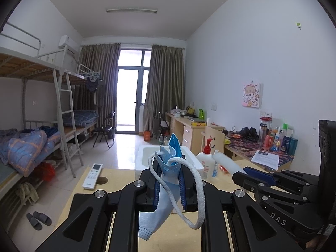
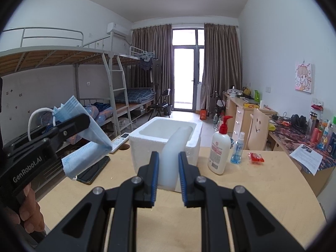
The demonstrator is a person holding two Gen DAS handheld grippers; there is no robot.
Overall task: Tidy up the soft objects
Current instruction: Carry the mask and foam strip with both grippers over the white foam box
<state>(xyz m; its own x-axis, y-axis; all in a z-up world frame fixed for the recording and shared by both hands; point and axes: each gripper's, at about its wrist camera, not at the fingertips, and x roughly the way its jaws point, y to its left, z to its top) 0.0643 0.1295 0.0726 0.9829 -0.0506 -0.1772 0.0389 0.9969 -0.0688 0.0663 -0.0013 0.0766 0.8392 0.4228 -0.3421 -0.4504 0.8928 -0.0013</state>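
Observation:
My left gripper (image 1: pixel 169 168) is shut on a crumpled blue face mask (image 1: pixel 163 189) with a white ear loop (image 1: pixel 197 193), held above the wooden table. The same mask (image 2: pixel 92 134) shows in the right wrist view at the left, hanging from the left gripper (image 2: pixel 63 124). My right gripper (image 2: pixel 168 159) is shut on a long white foam piece (image 2: pixel 174 151) whose far end rests inside the white foam box (image 2: pixel 147 147). In the left wrist view the box (image 1: pixel 145 163) stands just beyond the mask, and the right gripper (image 1: pixel 241 172) holds the foam piece (image 1: pixel 226 163) at the right.
On the wooden table (image 2: pixel 252 189) stand a lotion pump bottle (image 2: pixel 218 149), a small blue spray bottle (image 2: pixel 237 151) and a red wrapper (image 2: pixel 256 158). A dark phone (image 2: pixel 94 170) and a white remote (image 1: pixel 92 175) lie at the left. Bunk beds stand left, a cluttered desk (image 2: pixel 304 134) right.

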